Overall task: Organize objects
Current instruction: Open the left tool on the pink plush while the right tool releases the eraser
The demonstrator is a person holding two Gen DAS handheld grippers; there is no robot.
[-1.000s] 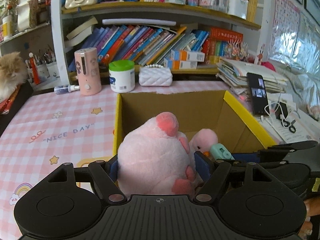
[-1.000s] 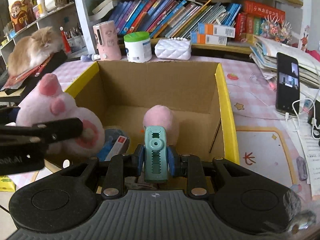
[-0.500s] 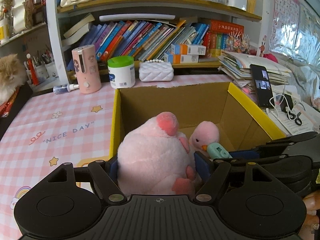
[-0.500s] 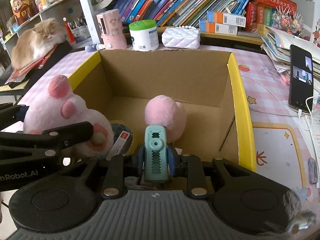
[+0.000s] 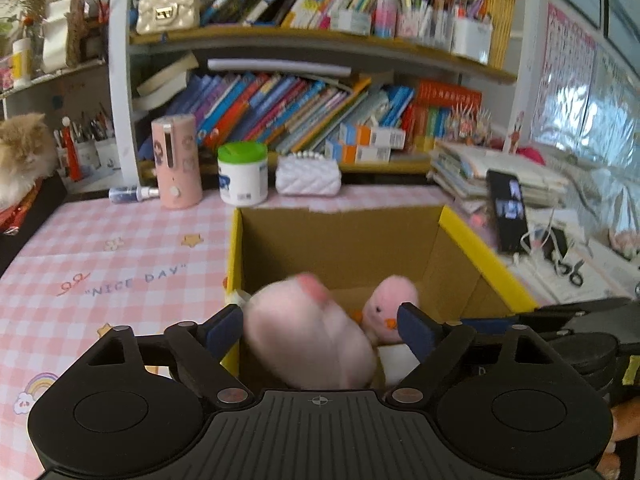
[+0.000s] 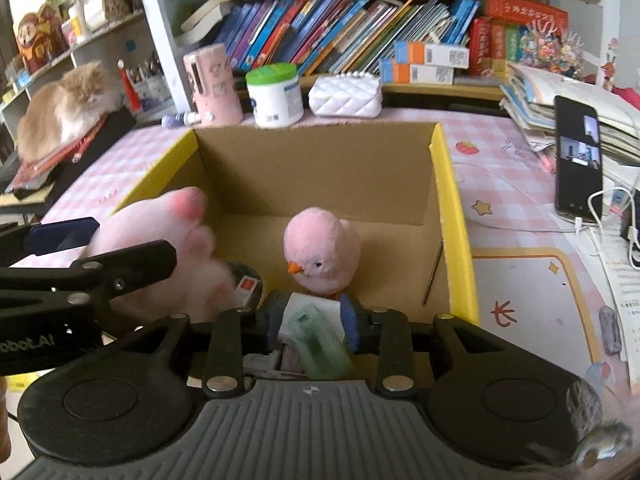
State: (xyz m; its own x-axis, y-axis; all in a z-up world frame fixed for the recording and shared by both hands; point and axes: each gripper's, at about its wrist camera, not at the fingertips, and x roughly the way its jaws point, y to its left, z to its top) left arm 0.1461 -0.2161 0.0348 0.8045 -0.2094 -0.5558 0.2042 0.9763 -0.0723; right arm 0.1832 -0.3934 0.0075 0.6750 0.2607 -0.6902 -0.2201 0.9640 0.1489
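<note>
The left gripper [image 5: 320, 322] stands wide open at the bottom centre of its own view, its blue pads [image 5: 224, 330] spread apart and gripping nothing; between them a blurred large pink plush [image 5: 310, 336] sits tilted just inside the near left corner of the cardboard box [image 5: 340, 236], clear of both pads. The right gripper [image 6: 310, 312], low in the centre of its view, is parted a little, and the teal green clip [image 6: 320, 344] lies blurred and slanted between and just below its fingers; whether the pads touch it cannot be told. Just beyond, near the middle of the box floor, stands a small pink chick plush [image 6: 322, 250] with an orange beak, upright, next to the large plush. A white quilted pouch [image 6: 346, 96] and a green-lidded white jar [image 6: 274, 94] stand behind the box in the upper middle of the frame, on the pink checked tablecloth [image 5: 100, 248]. A cat [image 6: 68, 110] lies at the upper left.
</note>
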